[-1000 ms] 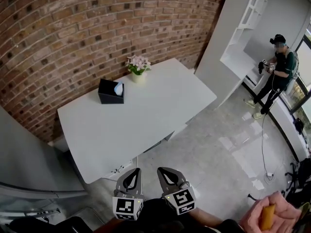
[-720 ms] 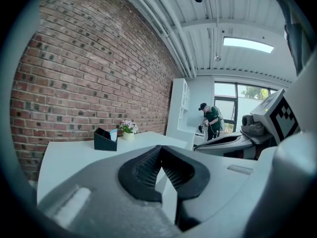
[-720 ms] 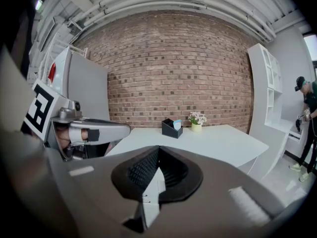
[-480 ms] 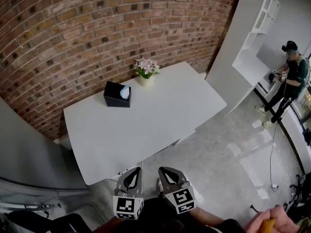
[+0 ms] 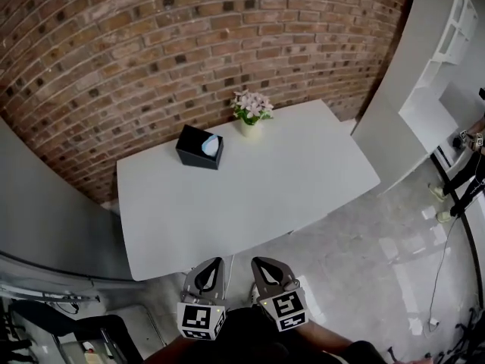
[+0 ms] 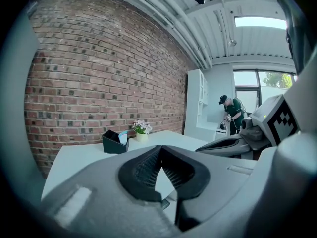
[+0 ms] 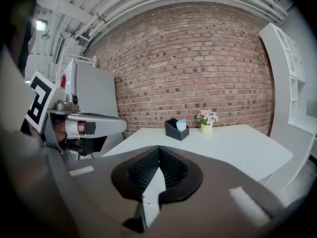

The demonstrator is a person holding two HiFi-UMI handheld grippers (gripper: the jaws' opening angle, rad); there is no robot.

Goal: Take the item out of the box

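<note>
Progress nil: we hold left gripper [image 5: 214, 264] and right gripper [image 5: 262, 264] clenched on nothing, well short of the counter [image 5: 258, 196]. Pale blue item [image 5: 211, 145] sits in the black box [image 5: 195, 149] (near the flower pot [image 5: 251, 126]); approach, grasp and lift-out are all left to do

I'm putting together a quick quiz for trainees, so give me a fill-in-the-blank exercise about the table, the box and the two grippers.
1. The box on the table is coloured ____.
2. The pot beside the box holds pink ____.
3. The left gripper and the right gripper both have their jaws ____.
4. The wall behind the table is made of ____.

Missing words: black; flowers; shut; brick.
</note>
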